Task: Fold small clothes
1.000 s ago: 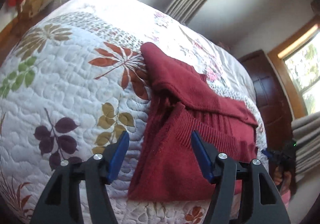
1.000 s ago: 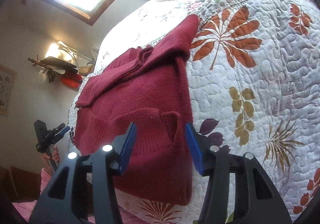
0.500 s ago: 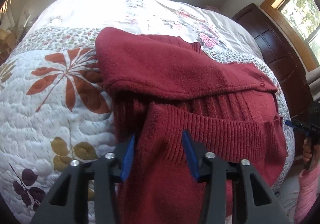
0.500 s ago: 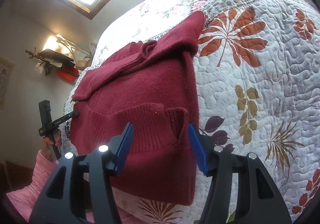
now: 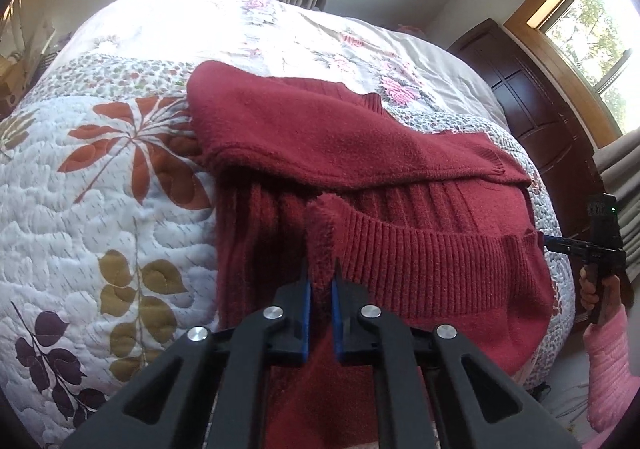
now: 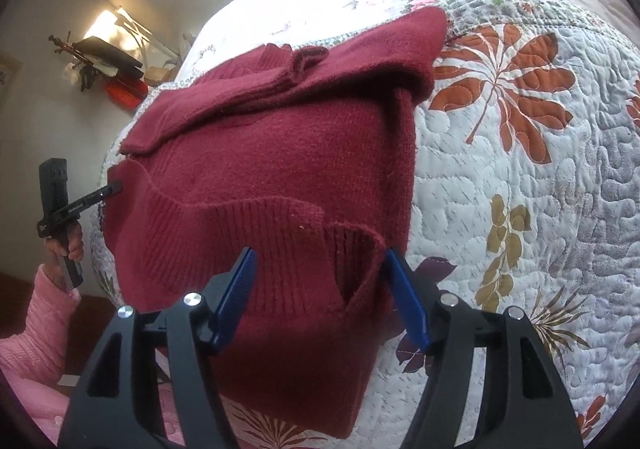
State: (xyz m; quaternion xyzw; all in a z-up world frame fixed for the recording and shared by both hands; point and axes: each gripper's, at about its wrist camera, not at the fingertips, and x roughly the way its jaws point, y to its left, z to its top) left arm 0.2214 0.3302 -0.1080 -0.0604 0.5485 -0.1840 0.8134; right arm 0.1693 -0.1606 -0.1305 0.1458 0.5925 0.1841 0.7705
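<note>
- Left wrist view: we are pinching the red sweater's (image 5: pixel 400 153) ribbed hem with our left gripper (image 5: pixel 320 281).
- We are holding our right gripper (image 6: pixel 320 273) wide at the hem's other corner, on the quilt (image 6: pixel 540 169).

At the frame's lower centre, the left gripper (image 5: pixel 321 283) pinches a raised ridge of a dark red knitted sweater (image 5: pixel 360 153) between its blue-padded fingers (image 5: pixel 306 297). The sweater lies partly folded on a white leaf-patterned quilted bed (image 5: pixel 100 189). At right edge, a pink-sleeved hand (image 5: pixel 596 289) grips the other black gripper (image 5: pixel 550 241).
</note>
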